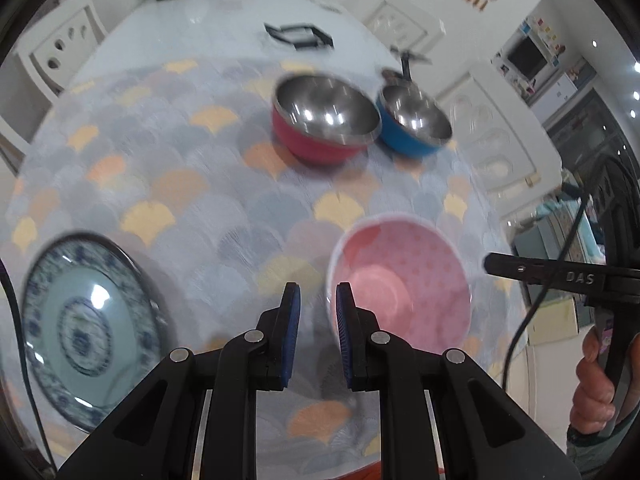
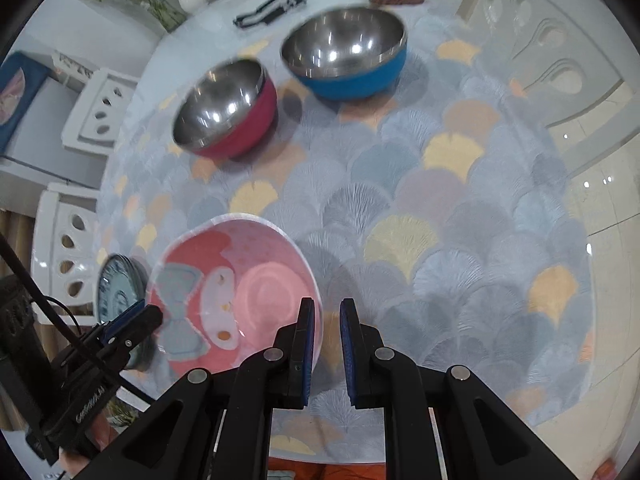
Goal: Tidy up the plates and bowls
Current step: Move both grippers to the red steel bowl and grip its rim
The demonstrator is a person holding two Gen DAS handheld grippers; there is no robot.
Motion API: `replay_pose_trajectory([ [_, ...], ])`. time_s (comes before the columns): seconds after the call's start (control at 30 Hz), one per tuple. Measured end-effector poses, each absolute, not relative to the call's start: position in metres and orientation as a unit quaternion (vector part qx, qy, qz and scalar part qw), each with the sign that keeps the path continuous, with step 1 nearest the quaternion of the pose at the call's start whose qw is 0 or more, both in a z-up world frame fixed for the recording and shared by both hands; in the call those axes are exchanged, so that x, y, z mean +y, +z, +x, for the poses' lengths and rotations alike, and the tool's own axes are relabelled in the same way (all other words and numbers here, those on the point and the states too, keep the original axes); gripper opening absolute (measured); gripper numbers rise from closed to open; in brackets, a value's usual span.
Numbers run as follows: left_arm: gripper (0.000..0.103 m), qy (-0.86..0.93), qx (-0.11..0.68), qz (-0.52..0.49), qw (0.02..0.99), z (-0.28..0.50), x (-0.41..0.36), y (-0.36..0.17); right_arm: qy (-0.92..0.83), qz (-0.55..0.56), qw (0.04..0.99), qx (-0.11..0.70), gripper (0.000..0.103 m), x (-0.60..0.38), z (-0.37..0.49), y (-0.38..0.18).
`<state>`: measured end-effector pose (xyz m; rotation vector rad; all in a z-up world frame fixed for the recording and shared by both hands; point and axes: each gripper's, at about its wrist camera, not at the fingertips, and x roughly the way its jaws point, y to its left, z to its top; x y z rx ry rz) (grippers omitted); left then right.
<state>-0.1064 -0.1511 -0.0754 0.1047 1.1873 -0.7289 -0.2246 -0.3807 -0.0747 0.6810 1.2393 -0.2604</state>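
A fan-patterned cloth covers the desk (image 1: 192,184). The pink bowl (image 1: 400,284) sits just beyond both grippers, empty. The left gripper (image 1: 318,300) and right gripper (image 2: 327,316) hover with fingers nearly closed, holding nothing.

Home dining room, clothed table (image 1: 168,184), white chairs (image 1: 60,48), fridge (image 1: 556,92)

A: Where is room lying open on the counter (image 2: 500,184)?

B: A wide patch is lying bare to the right of the pink bowl (image 2: 236,300).

A: What is standing in the way?

B: The red bowl (image 2: 228,108) and blue bowl (image 2: 348,56) are crowding the far side, nearly touching; the patterned plate (image 1: 88,324) is sitting well left of the pink bowl, with bare cloth between.
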Motion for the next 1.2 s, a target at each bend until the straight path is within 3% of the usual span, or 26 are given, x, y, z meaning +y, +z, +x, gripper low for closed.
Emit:
replay_pose_trajectory([
  [0.23, 0.017, -0.333, 0.498, 0.014, 0.800, -0.064, -0.149, -0.018, -0.095, 0.341, 0.778, 0.518, 0.016, -0.402, -0.202, -0.023],
  [0.27, 0.021, -0.334, 0.494, 0.012, 0.803, -0.059, -0.152, -0.012, -0.090, 0.348, 0.781, 0.511, 0.017, -0.405, -0.195, -0.017],
  [0.3, 0.030, -0.334, 0.491, 0.011, 0.804, -0.049, -0.157, -0.007, -0.087, 0.352, 0.782, 0.506, 0.022, -0.406, -0.189, -0.013],
  [0.4, 0.033, -0.335, 0.490, 0.011, 0.804, -0.030, -0.168, -0.001, -0.075, 0.365, 0.783, 0.499, 0.046, -0.412, -0.169, -0.008],
  [0.43, 0.034, -0.338, 0.493, 0.014, 0.802, -0.022, -0.174, -0.001, -0.074, 0.367, 0.783, 0.498, 0.047, -0.413, -0.162, -0.008],
  [0.5, 0.046, -0.338, 0.501, 0.019, 0.796, -0.006, -0.187, -0.007, -0.068, 0.368, 0.779, 0.503, 0.047, -0.412, -0.147, -0.012],
  [0.53, 0.047, -0.339, 0.503, 0.019, 0.794, 0.000, -0.192, -0.010, -0.067, 0.370, 0.776, 0.507, 0.047, -0.412, -0.136, -0.018],
  [1.2, 0.045, -0.326, 0.588, 0.036, 0.739, 0.084, -0.250, -0.115, -0.122, 0.313, 0.727, 0.599, 0.047, -0.422, -0.031, -0.121],
])
